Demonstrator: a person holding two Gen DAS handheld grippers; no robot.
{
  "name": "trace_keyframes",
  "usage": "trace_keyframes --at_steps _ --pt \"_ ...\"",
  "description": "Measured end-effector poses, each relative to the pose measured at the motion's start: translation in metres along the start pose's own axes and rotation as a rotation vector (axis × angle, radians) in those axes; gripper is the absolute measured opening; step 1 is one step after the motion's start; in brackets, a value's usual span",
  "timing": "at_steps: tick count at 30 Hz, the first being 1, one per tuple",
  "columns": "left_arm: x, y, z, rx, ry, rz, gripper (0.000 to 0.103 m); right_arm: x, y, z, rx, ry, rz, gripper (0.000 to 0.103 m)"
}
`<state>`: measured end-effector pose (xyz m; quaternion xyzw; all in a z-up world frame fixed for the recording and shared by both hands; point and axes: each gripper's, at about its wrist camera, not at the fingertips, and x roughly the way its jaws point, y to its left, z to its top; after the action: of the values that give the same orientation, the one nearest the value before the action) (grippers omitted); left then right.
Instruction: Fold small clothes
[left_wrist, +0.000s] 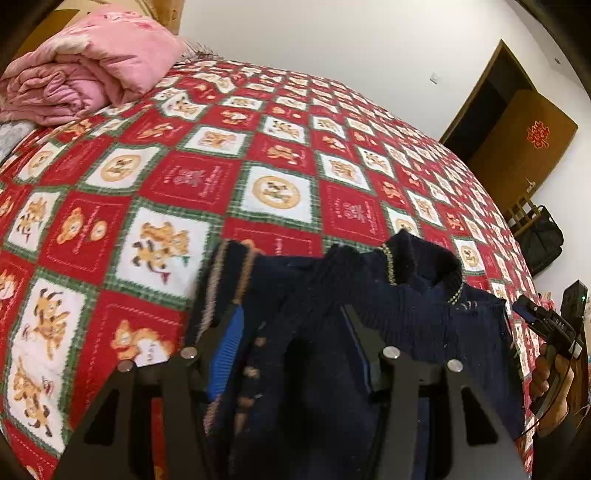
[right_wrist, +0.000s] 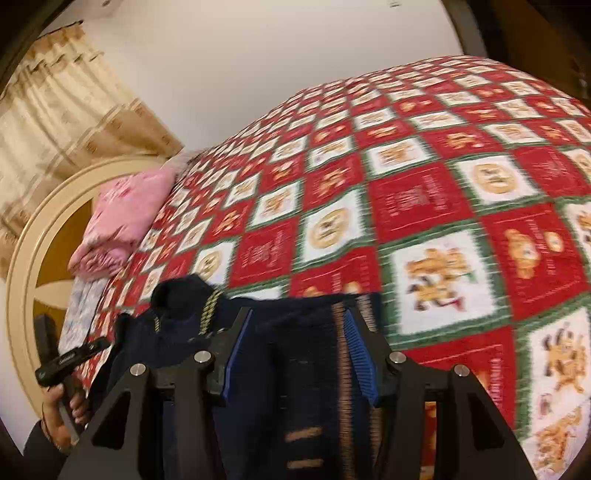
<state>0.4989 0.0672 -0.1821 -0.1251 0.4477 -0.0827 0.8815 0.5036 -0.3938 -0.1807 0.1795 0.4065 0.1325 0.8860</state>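
Bed: red, white and green quilt (left_wrist: 280, 155) with bear pictures covers it all; white wall behind.
Left tongs (left_wrist: 291, 332): clenched on the sweater (left_wrist: 406, 314), with dark knit bunched between the two fingers.
Right tongs (right_wrist: 299, 332): they look clenched on the sweater too, blue pads (right_wrist: 356, 354) pressing into the striped edge, though this view is blurry.
Sweater place: held up between both tongs, low over the near part of the quilt; I cannot tell if its bottom touches the bed.
How it feels, I think: soft, thick and floppy, light, not slippery, not easy to break. It sags where nothing holds it.
Best hold, I think: the edges near the shoulders or the bottom hem, one side for each tongs, so it hangs flat.
Left view only: dark door (left_wrist: 495, 110), black bag (left_wrist: 543, 240), collar with yellow dots, the hand (left_wrist: 550, 391) on the right tongs.
Right view only: curtain (right_wrist: 66, 122), round headboard (right_wrist: 33, 240), the other hand (right_wrist: 62, 413).
Both views: pink blanket (left_wrist: 85, 70) folded at the far end.
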Motion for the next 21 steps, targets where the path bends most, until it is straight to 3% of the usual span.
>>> trace_keyframes --at_steps 2,4,6,8,10,13,16,21 --pt "0.005 -0.006 0.001 0.016 -0.001 0.009 0.056 0.018 0.009 -0.002 -0.039 0.069 -0.017 0.039" --pt "0.012 -0.010 0.001 0.044 0.005 0.067 0.056 0.036 0.014 -0.008 -0.075 0.130 -0.086 0.009" --pt "0.020 -0.008 0.001 0.038 0.013 0.099 0.056 0.038 0.016 -0.009 -0.081 0.127 -0.118 0.008" --pt "0.017 0.000 0.003 -0.004 -0.001 0.082 0.055 0.017 0.019 0.000 -0.078 0.024 -0.124 0.008" --pt "0.011 0.006 0.006 -0.024 -0.036 0.081 0.056 0.009 0.010 0.009 -0.024 -0.011 -0.123 0.007" --pt "0.020 0.013 0.004 -0.040 -0.002 0.091 0.056 0.031 -0.002 0.005 -0.054 0.034 -0.244 0.007" --pt "0.025 0.013 -0.003 -0.050 0.023 0.083 0.056 0.040 -0.002 0.002 -0.088 0.032 -0.271 0.007" --pt "0.017 0.005 -0.019 0.020 0.019 0.141 0.057 0.047 0.012 0.005 -0.168 0.075 -0.332 0.008"
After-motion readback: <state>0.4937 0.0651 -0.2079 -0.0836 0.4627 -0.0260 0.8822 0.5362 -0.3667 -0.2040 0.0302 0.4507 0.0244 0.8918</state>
